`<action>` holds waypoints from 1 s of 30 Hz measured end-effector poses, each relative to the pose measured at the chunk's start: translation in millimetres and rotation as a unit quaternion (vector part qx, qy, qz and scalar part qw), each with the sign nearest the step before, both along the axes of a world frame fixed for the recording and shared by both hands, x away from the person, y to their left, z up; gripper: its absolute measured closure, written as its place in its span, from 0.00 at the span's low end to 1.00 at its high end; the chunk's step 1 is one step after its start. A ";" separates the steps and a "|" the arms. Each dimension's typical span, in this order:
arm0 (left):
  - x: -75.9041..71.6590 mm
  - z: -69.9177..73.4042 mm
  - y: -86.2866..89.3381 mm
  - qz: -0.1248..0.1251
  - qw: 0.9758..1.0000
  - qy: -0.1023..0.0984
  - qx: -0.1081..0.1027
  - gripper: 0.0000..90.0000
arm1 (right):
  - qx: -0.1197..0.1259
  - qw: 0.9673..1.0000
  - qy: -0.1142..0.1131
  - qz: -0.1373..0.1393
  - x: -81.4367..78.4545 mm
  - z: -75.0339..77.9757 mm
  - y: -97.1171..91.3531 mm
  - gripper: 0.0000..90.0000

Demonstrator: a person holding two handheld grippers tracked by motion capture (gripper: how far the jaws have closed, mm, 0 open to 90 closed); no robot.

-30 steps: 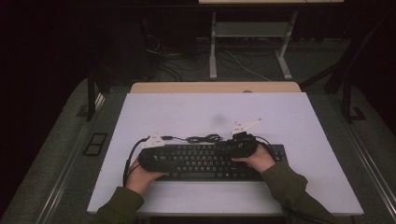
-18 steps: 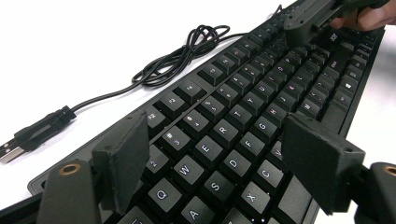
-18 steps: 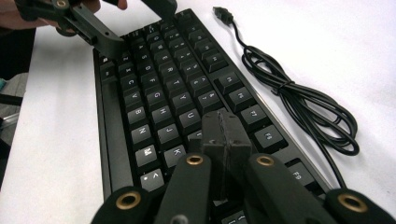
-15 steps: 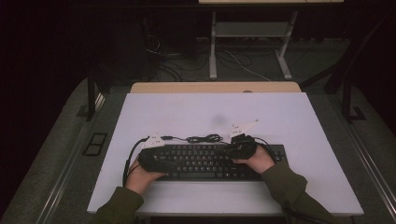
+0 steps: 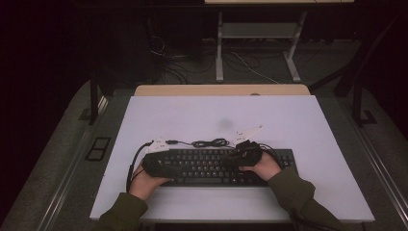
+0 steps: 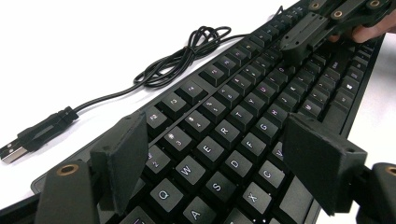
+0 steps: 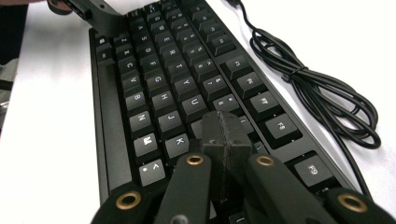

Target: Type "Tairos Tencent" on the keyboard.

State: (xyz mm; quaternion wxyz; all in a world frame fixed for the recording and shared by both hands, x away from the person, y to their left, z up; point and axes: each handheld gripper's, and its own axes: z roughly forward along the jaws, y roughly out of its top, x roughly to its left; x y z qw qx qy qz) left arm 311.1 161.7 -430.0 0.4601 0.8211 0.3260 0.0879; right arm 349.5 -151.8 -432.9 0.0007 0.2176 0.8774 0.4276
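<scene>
Dim floor and dark stands surround a white table (image 5: 288, 120) that fills the middle of the high view, with a black keyboard (image 5: 216, 166) lying across its near half. At the keyboard's left end the person's left hand (image 5: 144, 185) holds the left gripper (image 5: 153, 166) low over the keys. Its jaws stand well apart, having just been opening, and in the left gripper view they straddle the letter rows around Q, W, E and S with nothing clamped between the pads; whether the tips touch the keycaps is hard to tell. Behind the keyboard its black cable (image 5: 211, 143) lies in a loose coil on the table, and the USB plug (image 6: 9, 154) rests on the white surface just off the keyboard's left corner. Further right, the right hand (image 5: 264, 166) holds the right gripper (image 5: 243, 156) over the keys. Its jaws are pressed fully together, empty, having just been closing, and the joined tip points down at the keys near J and K in the right gripper view.
</scene>
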 end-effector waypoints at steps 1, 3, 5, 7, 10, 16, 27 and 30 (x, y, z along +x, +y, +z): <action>-0.1 0.1 0.1 0.000 1.000 0.000 0.001 0.24 | -0.002 1.000 -0.002 0.001 0.2 -0.5 0.1 0.99; -0.1 0.1 0.1 0.000 1.000 0.000 0.001 0.24 | -0.004 1.000 -0.002 0.002 0.0 -1.5 0.8 0.99; -0.2 0.2 0.1 0.001 1.000 0.000 0.000 0.24 | -0.008 1.000 -0.003 0.000 -0.1 -2.4 1.4 0.99; -0.2 0.3 0.0 0.002 1.000 0.000 0.000 0.24 | -0.011 1.000 -0.003 0.001 -0.1 -3.1 1.8 0.99; -0.2 0.2 0.1 0.002 1.000 0.000 0.000 0.24 | -0.012 1.000 -0.004 0.002 0.0 -3.9 2.1 0.99; -0.2 0.4 0.4 0.002 1.000 -0.001 -0.001 0.24 | -0.016 1.000 -0.001 0.003 -0.6 -5.5 3.3 0.99; -0.3 1.1 0.9 0.005 1.000 -0.002 -0.003 0.24 | -0.013 1.000 0.000 0.004 -0.6 -6.0 3.6 0.99; -0.3 1.3 0.9 0.004 1.000 -0.002 -0.002 0.24 | -0.015 1.000 0.000 0.003 -0.8 -5.3 3.4 0.99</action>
